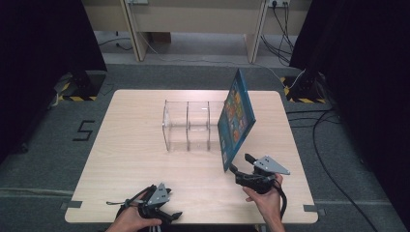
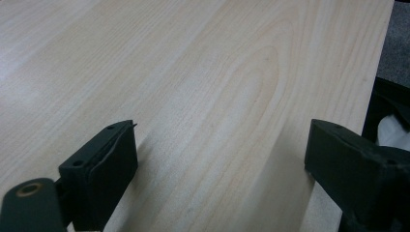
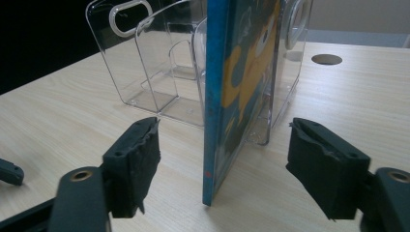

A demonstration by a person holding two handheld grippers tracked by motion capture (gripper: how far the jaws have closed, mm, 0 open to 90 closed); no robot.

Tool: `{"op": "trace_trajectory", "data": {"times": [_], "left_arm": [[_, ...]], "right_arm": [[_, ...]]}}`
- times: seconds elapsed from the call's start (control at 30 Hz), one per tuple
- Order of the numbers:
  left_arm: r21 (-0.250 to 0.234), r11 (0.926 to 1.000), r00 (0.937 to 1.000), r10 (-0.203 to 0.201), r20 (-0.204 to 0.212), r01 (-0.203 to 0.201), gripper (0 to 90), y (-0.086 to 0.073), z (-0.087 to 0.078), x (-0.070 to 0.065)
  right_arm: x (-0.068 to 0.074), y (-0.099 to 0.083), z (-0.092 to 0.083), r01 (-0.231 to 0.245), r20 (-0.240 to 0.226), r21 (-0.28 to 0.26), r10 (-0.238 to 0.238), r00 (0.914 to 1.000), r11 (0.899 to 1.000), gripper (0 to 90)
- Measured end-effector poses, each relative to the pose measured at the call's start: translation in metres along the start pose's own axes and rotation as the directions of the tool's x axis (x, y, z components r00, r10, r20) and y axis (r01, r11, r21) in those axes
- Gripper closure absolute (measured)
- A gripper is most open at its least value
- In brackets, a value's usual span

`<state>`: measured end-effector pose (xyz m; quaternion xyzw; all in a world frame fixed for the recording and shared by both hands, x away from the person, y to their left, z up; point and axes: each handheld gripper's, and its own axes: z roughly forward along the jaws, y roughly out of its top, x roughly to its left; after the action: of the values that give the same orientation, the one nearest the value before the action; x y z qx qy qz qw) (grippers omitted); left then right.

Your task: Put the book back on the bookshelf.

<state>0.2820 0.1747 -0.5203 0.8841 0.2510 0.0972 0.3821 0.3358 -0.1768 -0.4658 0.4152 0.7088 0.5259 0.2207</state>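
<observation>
A blue picture book point(image 1: 236, 116) stands tilted on its lower edge on the wooden table point(image 1: 125, 159), leaning at the right end of a clear plastic rack point(image 1: 187, 126) with several compartments. My right gripper point(image 1: 240, 163) is at the book's near lower corner. In the right gripper view its jaws stand wide, one on each side of the book point(image 3: 241, 87). Neither pad touches the cover. My left gripper point(image 1: 169, 216) rests near the table's front edge, open, with bare wood point(image 2: 193, 72) between its jaws.
The rack point(image 3: 145, 63) has cut-out handles and upright dividers. A round cable hole point(image 3: 327, 59) sits in the tabletop beyond it. Black curtains flank the table. Cables run over the floor at the right point(image 1: 333, 145).
</observation>
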Motion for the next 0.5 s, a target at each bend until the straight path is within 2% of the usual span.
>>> {"op": "trace_trajectory", "data": {"times": [0.13,0.23,0.5], "left_arm": [[0.001,1.0000,1.0000,0.001,0.000,-0.001,10.6,0.000,0.000,0.000],[0.000,1.0000,1.0000,0.001,0.000,-0.001,10.7,0.000,0.000,0.000],[0.000,1.0000,1.0000,0.000,-0.001,0.000,10.7,0.000,0.000,0.000]], "right_arm": [[0.001,-0.001,-0.003,-0.012,-0.005,0.000,0.012,0.9999,1.000,20.3],[0.000,-0.002,-0.005,0.002,-0.014,0.006,-0.002,0.9999,1.000,15.9],[0.002,-0.004,-0.013,0.007,-0.015,0.005,-0.007,0.9999,1.000,15.7]]}}
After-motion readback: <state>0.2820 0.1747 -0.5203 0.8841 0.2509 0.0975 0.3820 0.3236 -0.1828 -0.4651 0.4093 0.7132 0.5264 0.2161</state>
